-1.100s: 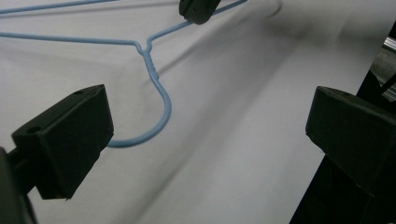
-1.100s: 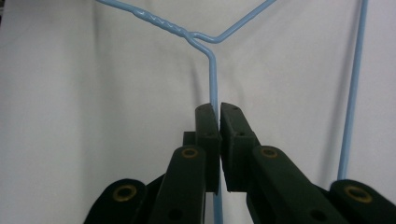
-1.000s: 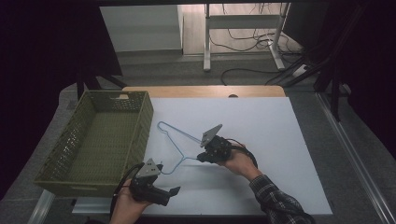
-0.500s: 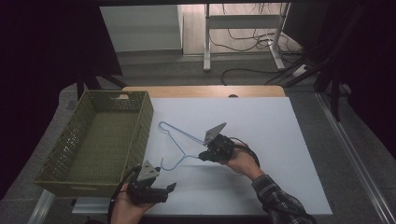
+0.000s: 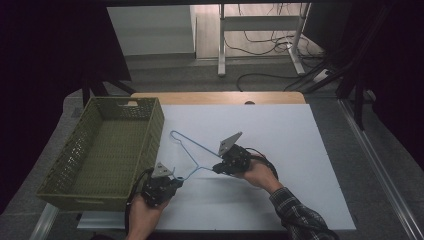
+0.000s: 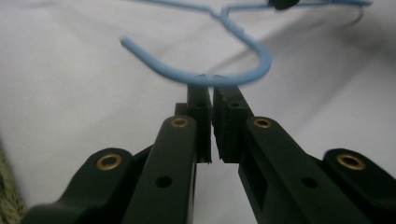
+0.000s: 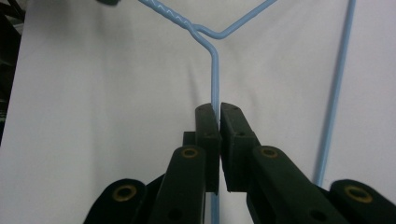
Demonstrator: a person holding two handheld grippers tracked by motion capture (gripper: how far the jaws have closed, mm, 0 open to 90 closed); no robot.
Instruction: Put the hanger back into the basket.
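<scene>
Beside the basket (image 5: 102, 150), the hanger (image 5: 187, 150) lies on the white table (image 5: 300, 165). Left gripper (image 5: 172, 181) has just been closing and now pinches the hook (image 6: 219, 79); right gripper (image 5: 218, 167) is pressed onto a wire arm (image 7: 215, 74). Best to lift both ends together, level, keeping grips firm so the thin wire can't twist.
</scene>
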